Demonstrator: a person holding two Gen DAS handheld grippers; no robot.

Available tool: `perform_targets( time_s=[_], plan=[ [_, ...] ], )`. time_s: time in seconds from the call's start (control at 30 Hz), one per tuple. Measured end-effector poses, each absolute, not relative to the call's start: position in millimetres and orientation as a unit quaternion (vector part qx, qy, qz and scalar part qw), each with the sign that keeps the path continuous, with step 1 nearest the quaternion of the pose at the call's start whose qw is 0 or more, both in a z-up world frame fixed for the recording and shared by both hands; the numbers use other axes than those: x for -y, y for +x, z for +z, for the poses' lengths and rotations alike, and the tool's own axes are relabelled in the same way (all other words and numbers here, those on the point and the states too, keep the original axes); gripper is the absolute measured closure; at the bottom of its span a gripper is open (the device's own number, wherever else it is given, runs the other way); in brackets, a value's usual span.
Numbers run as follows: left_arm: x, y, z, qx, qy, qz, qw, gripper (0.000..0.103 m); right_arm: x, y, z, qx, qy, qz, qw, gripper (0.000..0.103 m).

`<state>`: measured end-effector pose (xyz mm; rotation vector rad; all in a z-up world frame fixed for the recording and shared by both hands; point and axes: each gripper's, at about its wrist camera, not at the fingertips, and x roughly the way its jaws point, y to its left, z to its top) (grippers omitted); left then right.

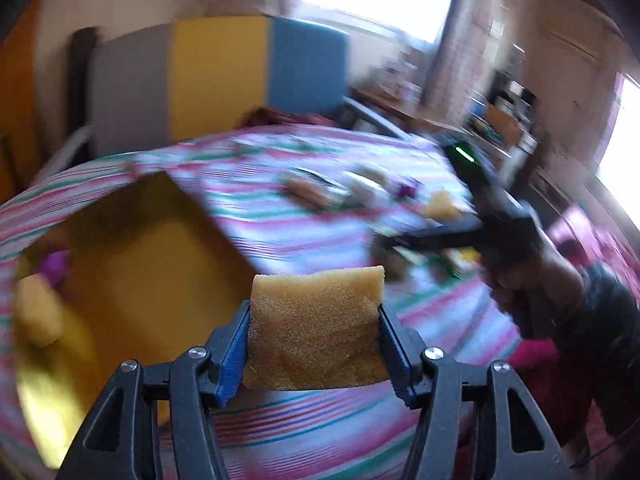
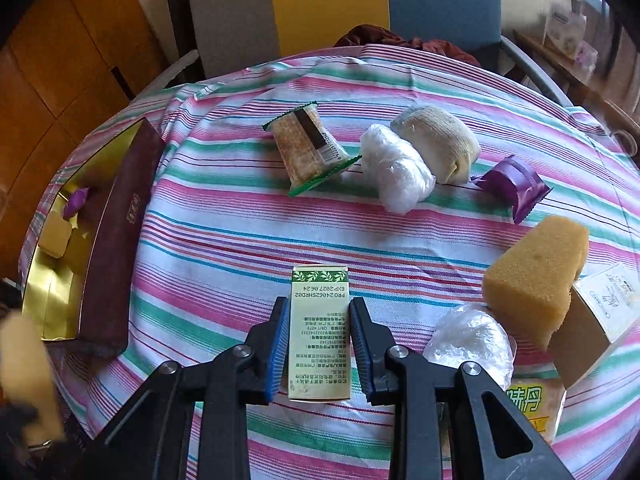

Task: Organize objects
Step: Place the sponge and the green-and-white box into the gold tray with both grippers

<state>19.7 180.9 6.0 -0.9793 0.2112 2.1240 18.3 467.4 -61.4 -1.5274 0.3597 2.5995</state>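
Where jaws pinch, box [image 2: 320, 332] label: "EXP 2027 06 24"

Two fisheye views are given, each taken from a hand-held gripper and aimed forward and steeply down along its two fingers.

The left wrist view is blurred. A striped tablecloth [image 1: 320, 216] is seen from close above, with a gold-lined box [image 1: 132, 248] at nine o'clock, the other gripper at three o'clock, and a window at twelve o'clock.

The right wrist view is sharp and set close over the same striped tablecloth [image 2: 240, 240], facing the coloured chair backs [image 2: 328, 0] at twelve o'clock.

Shared by both views are the cloth, the gold-lined box [image 2: 52, 280], now at nine o'clock, and the chair backs [image 1: 216, 76].
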Motion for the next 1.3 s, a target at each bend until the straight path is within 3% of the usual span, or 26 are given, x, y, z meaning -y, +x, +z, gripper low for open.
perform_targets(
  time_s=[0.27, 0.43, 0.73, 0.87, 1.3],
  plan=[
    [-82.1, -65.2, -22.9, -0.06, -0.463, 0.863, 0.194, 0.043, -461.0, 17.2, -61.3, -0.103, -0.503, 0.856, 0.056, 0.073],
    [-56.3, -94.3, -52.5, -0.044, -0.508, 0.849, 0.139, 0.042, -460.8, 17.1, -61.7, -0.105, -0.503, 0.856, 0.057, 0.073],
    [-63.7, -116.8, -67.6, -0.08, -0.502, 0.854, 0.114, 0.035, -461.6, 16.5, -62.2, -0.105, -0.502, 0.856, 0.057, 0.073],
    [-61.7, -123.1, -61.1, -0.063, -0.495, 0.856, 0.134, 0.02, -461.9, 14.8, -66.4, -0.108, -0.511, 0.851, 0.059, 0.073],
    [-8.5, -77.8, -10.5, -0.013, -0.416, 0.904, 0.1, 0.02, -458.0, 20.5, -42.6, -0.12, -0.48, 0.866, 0.067, 0.073]
  ],
)
